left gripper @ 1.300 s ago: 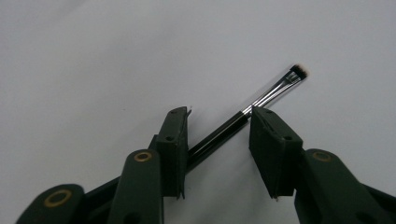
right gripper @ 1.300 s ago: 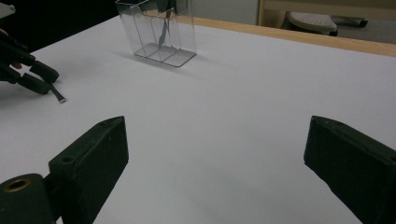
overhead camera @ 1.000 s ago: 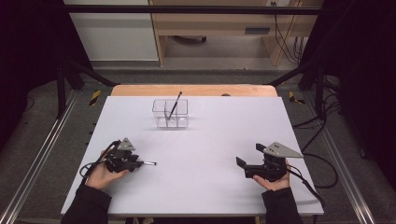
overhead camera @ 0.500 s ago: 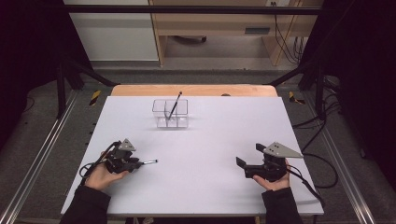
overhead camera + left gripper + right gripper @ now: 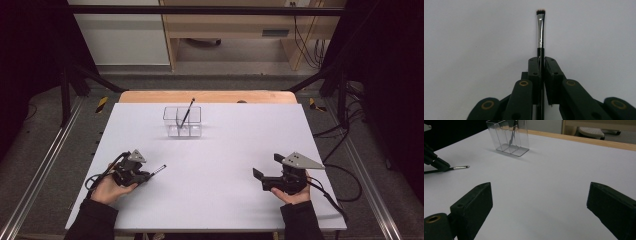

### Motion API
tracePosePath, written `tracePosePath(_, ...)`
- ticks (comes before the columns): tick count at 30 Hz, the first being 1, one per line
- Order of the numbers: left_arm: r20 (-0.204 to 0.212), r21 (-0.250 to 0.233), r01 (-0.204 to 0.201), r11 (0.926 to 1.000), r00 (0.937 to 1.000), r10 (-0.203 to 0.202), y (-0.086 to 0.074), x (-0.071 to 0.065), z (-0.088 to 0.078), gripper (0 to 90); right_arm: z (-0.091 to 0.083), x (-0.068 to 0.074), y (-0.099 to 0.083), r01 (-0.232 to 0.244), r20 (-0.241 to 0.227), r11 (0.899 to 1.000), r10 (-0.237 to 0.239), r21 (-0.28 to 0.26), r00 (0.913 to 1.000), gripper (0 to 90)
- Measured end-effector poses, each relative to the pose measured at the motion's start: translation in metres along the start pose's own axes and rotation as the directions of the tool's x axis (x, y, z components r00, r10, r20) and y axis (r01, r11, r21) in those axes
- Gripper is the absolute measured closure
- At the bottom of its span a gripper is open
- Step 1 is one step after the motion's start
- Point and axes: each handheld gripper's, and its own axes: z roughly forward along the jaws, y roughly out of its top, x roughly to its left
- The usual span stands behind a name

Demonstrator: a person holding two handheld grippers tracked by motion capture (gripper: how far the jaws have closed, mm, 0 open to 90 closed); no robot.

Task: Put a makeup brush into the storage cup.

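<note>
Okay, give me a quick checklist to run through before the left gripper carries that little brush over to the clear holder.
1. Left gripper shut on the brush; its jaws have just been closing: ok.
2. Grip on the black handle, with the metal ferrule and bristles sticking out ahead: ok.
3. Clear holder upright on the white table: ok.
4. Free compartment in the holder; one brush already leans in it: ok, the others look empty.
5. Path from the left gripper to the holder free of things: ok.
6. Right gripper open, off to the side: ok.
</note>
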Motion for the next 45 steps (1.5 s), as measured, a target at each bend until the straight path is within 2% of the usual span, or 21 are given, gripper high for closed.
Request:
tracePosePath(4, 0.007, -0.001, 0.026, 0.9997, 0.9996, -0.026, 0.000, 0.001, 0.000, 83.6, 0.000, 0.000, 0.000, 0.001, 0.000, 1.000, -0.001, 0.000, 1.0000, 7.1)
tracePosePath(12, 0.004, 0.003, 0.019, 0.9998, 0.9998, -0.019, 0.001, 0.001, 0.000, 82.9, 0.000, 0.000, 0.000, -0.002, -0.001, 1.000, 0.002, -0.001, 1.0000, 7.1)
tracePosePath(19, 0.000, -0.003, 0.030, 0.9996, 0.9996, -0.030, 0.005, 0.003, -0.006, 69.3, -0.001, -0.001, 0.001, -0.001, 0.002, 1.000, 0.001, -0.005, 1.0000, 7.1)
tracePosePath(22, -0.008, 0.020, 0.024, 0.9995, 0.9997, -0.024, 0.012, 0.004, -0.007, 67.3, -0.002, -0.001, 0.002, -0.001, 0.003, 1.000, 0.001, -0.008, 1.0000, 7.1)
tracePosePath(24, -0.009, 0.051, 0.010, 0.9986, 0.9999, -0.009, 0.017, 0.003, -0.004, 67.6, -0.003, -0.001, 0.002, 0.000, 0.006, 1.000, 0.000, -0.008, 1.0000, 7.1)
tracePosePath(26, -0.012, 0.099, -0.010, 0.9950, 0.9999, 0.011, 0.022, 0.003, 0.001, 68.4, -0.003, -0.001, 0.002, 0.001, 0.004, 1.000, -0.001, -0.009, 1.0000, 7.1)
tracePosePath(29, 0.001, 0.143, -0.035, 0.9891, 0.9994, 0.035, 0.026, 0.002, 0.006, 69.4, -0.003, -0.001, 0.002, 0.001, 0.003, 1.000, -0.001, -0.009, 1.0000, 7.1)
tracePosePath(32, 0.021, 0.163, -0.047, 0.9854, 0.9988, 0.044, 0.027, 0.001, 0.005, 71.5, -0.003, -0.001, 0.002, 0.004, 0.003, 1.000, -0.004, -0.008, 1.0000, 7.1)
tracePosePath(37, 0.027, 0.194, -0.054, 0.9796, 0.9984, 0.049, 0.026, -0.001, 0.004, 73.3, -0.003, 0.000, 0.003, 0.003, 0.001, 1.000, -0.003, -0.010, 1.0000, 7.1)
tracePosePath(41, 0.025, 0.207, -0.034, 0.9778, 0.9993, 0.029, 0.027, -0.001, 0.004, 75.8, -0.002, 0.000, 0.002, 0.005, 0.001, 1.000, -0.005, -0.004, 1.0000, 7.0)
tracePosePath(45, 0.015, 0.220, -0.032, 0.9751, 0.9995, 0.029, 0.027, -0.002, 0.005, 81.3, -0.001, 0.000, 0.002, 0.006, -0.002, 1.000, -0.006, -0.001, 1.0000, 7.0)
